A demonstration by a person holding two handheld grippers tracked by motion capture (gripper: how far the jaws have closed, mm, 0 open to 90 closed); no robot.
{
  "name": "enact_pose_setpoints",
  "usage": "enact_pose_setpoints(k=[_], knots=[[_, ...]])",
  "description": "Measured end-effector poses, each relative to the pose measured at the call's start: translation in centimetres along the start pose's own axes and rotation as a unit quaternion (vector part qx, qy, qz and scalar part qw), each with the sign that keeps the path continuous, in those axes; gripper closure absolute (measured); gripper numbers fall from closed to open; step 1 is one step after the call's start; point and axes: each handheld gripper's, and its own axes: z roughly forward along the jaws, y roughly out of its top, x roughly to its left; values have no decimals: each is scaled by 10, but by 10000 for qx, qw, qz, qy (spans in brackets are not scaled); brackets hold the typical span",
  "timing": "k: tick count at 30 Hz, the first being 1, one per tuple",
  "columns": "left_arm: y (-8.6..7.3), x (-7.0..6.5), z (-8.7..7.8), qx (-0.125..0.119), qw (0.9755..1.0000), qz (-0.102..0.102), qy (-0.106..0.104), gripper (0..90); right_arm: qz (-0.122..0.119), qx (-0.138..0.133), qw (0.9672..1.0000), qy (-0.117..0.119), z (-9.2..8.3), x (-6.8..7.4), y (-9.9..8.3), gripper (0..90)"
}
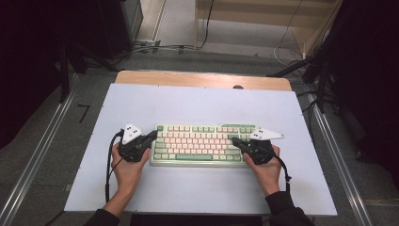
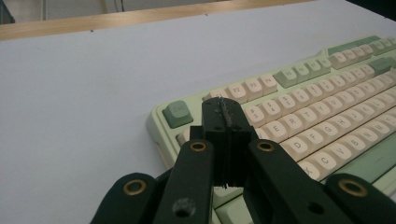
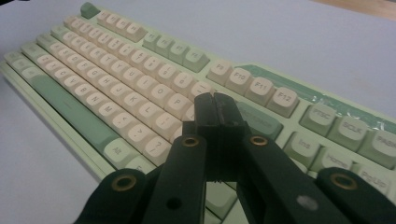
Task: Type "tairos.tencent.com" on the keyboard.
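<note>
Both tongs were closed on nothing, the left tongs poised over the keyboard at its left end, the right tongs over its right end. The keyboard lay mid-surface; key-pressing appeared barely begun, though contact was hard to judge.

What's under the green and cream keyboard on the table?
The green and cream keyboard lies flat on a pale lavender sheet covering the wooden table. Whatever lies directly beneath the keyboard is hidden by its body.
</note>
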Motion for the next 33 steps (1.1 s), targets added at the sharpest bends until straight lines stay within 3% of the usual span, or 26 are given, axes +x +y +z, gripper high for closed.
enact_pose_setpoints(k=[3, 9, 14, 21, 33], knots=[[3, -5, 9, 67, 9998, -23, -187, 900, 14, 56, 9999, 111, 6, 1, 3, 879], [6, -17, 23, 192, 9993, 174, -283, 900, -64, 116, 9997, 224, 17, 6, 9, 879], [11, -26, 34, 190, 9989, 312, -281, 900, -90, 126, 9997, 171, 26, 6, 14, 879], [11, -29, 41, 249, 9991, 121, -335, 900, -80, 117, 9996, 238, 33, 7, 19, 879], [13, -37, 49, 329, 9973, 133, -648, 900, -22, 143, 9996, 252, 36, 7, 19, 879]])
